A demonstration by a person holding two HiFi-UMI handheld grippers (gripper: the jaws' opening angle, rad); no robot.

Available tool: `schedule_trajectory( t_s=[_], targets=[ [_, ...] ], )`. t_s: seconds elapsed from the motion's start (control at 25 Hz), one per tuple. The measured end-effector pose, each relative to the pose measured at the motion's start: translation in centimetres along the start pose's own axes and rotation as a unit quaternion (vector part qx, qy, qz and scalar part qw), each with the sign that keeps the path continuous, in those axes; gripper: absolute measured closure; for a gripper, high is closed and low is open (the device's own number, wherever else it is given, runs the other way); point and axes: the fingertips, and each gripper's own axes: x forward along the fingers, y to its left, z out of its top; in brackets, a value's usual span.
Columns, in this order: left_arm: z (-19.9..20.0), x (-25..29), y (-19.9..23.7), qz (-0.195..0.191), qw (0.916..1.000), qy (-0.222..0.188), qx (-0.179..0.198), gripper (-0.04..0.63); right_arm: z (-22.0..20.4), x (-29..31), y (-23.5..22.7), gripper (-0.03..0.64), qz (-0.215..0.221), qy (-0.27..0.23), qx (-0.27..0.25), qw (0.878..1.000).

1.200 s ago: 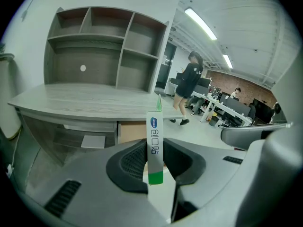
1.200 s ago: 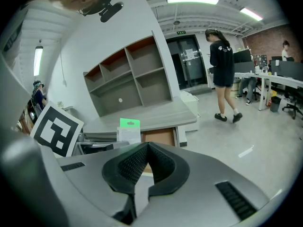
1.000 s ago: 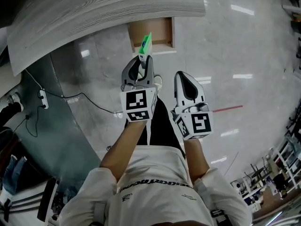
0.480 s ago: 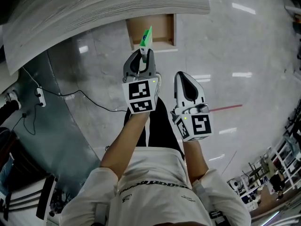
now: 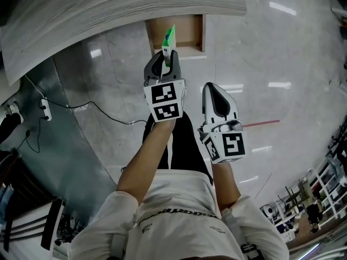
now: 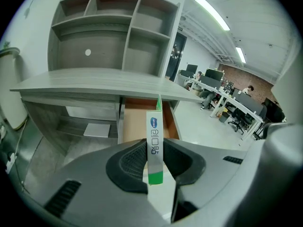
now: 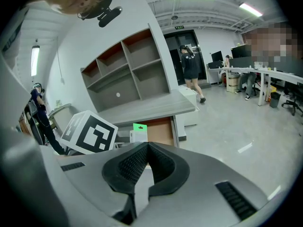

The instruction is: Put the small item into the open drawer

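left hand-held gripper on small item

The left tool points forward and down, jaws clamped on a small box. The right tool sits just behind, jaws pressed together, empty.

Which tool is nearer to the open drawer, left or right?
Left. The left tool, holding a green-and-white packet, is at the front of the open drawer; the right tool hangs farther back.
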Motion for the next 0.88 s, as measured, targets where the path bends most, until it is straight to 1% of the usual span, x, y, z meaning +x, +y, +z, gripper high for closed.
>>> schedule_trajectory(
  t_s=[0.48,0.88],
  targets=[
    [-0.9,2.6,0.0,0.01,0.9998,0.018,0.006,0.492,-0.6,0.4,-0.8,0.584,0.002,0.006,0.0,1.0],
    [-2.2,4.7,1.0,0.022,0.999,0.04,0.005,0.491,-0.9,0.8,-0.5,0.584,0.007,0.012,0.0,1.0]
  ],
)
